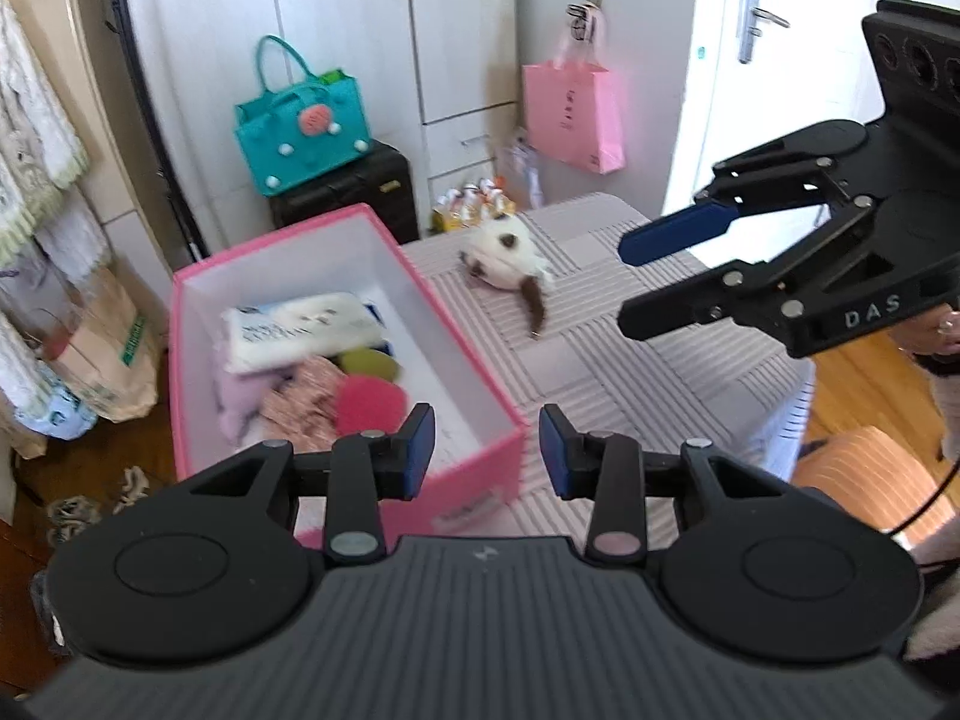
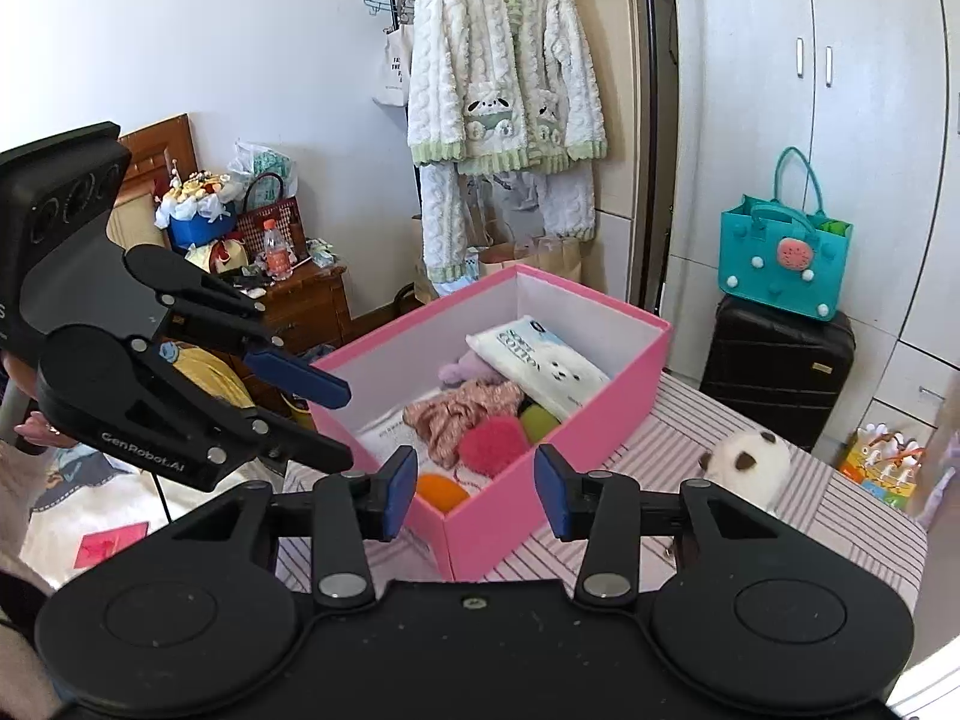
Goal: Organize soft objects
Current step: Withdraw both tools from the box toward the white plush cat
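A pink box stands on the striped table. In it lie a white tissue pack, a pink patterned cloth, a red fluffy ball, a green piece and an orange one. A white plush toy with brown patches lies on the table beside the box. My left gripper hovers open over the box's near corner. My right gripper hangs open and holds nothing.
A teal bag sits on a black suitcase behind the table. A pink paper bag hangs on the wardrobe. A fluffy white jacket hangs on a rack, with a cluttered wooden cabinet to its left.
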`<state>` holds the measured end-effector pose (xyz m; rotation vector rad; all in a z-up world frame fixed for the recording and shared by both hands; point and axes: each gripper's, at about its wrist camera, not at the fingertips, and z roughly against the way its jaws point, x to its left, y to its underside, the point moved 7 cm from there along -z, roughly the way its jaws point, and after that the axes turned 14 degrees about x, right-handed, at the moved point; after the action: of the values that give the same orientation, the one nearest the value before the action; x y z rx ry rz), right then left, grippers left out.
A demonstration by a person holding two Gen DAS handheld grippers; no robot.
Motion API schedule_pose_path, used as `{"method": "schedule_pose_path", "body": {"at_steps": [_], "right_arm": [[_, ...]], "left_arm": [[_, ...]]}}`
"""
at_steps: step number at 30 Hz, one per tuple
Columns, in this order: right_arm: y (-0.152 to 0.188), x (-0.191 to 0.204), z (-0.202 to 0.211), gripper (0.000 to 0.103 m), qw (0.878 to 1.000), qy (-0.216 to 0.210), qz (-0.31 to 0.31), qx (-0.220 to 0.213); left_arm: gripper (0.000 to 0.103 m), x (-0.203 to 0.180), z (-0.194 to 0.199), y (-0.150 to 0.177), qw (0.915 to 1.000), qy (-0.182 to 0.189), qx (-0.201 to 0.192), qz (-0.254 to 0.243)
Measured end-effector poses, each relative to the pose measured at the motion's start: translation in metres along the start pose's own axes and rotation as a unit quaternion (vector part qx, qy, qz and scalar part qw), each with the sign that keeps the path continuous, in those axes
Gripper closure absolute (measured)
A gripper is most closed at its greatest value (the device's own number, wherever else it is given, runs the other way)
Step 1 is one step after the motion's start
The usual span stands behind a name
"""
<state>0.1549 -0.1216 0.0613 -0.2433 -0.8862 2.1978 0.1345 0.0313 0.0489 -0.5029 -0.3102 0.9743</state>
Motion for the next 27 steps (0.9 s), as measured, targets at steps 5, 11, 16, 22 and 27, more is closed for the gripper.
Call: {"method": "schedule_pose_path", "body": {"at_steps": [5,11,16,22,27], "right_arm": [[0.024,-0.005,0.006,0.054,1.0,0.006,-0.006,0.002],[0.051,-0.017,0.012,0.051,1.0,0.018,-0.012,0.019],[0.068,-0.033,0.015,0.046,0.999,0.024,-0.034,0.016],[0.08,-0.059,0.012,0.046,0.998,0.026,-0.061,0.012],[0.084,-0.085,0.001,0.041,0.997,0.036,-0.074,0.006]], "left_arm": [[0.065,-0.023,-0.005,0.009,0.9998,0.015,-0.001,-0.013],[0.065,-0.045,-0.012,0.01,0.9992,0.028,-0.001,-0.028],[0.063,-0.055,-0.022,0.003,0.999,0.033,-0.01,-0.03],[0.063,-0.067,-0.033,-0.016,0.9972,0.033,-0.058,-0.032],[0.062,-0.078,-0.055,-0.041,0.9955,0.05,-0.076,-0.025]]}}
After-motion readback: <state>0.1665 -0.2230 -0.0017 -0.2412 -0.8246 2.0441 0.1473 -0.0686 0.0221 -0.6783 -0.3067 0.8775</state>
